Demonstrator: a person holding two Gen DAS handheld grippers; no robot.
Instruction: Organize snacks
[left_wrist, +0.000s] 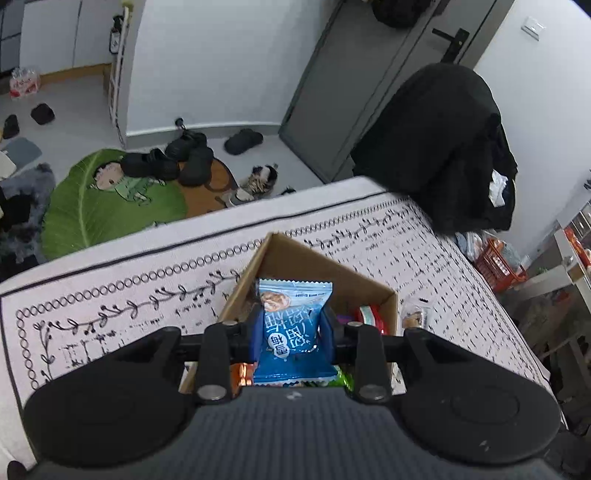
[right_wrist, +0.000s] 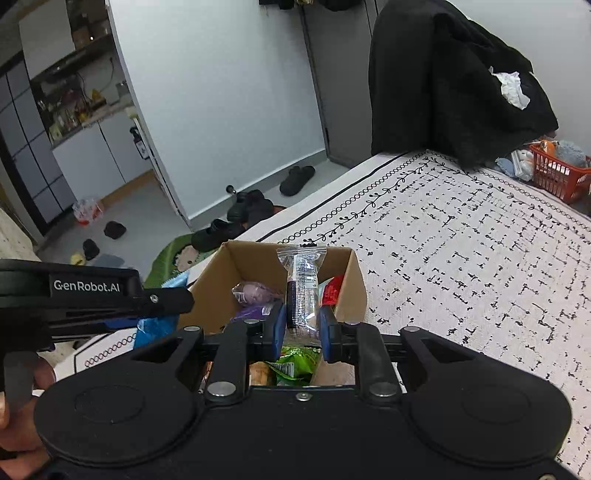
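Over the cardboard box (right_wrist: 343, 280) on the patterned tablecloth (right_wrist: 461, 236), the left gripper (left_wrist: 293, 326) pinches a blue snack packet (left_wrist: 291, 325) and the right gripper (right_wrist: 303, 325) a clear-wrapped snack bar (right_wrist: 303, 291). Several snacks already lie inside. Both held packets still need dropping, and one small packet (left_wrist: 415, 317) waits outside beside the box.

Blue packet (left_wrist: 293, 332), clear packet (right_wrist: 303, 291) above box (right_wrist: 351, 280)
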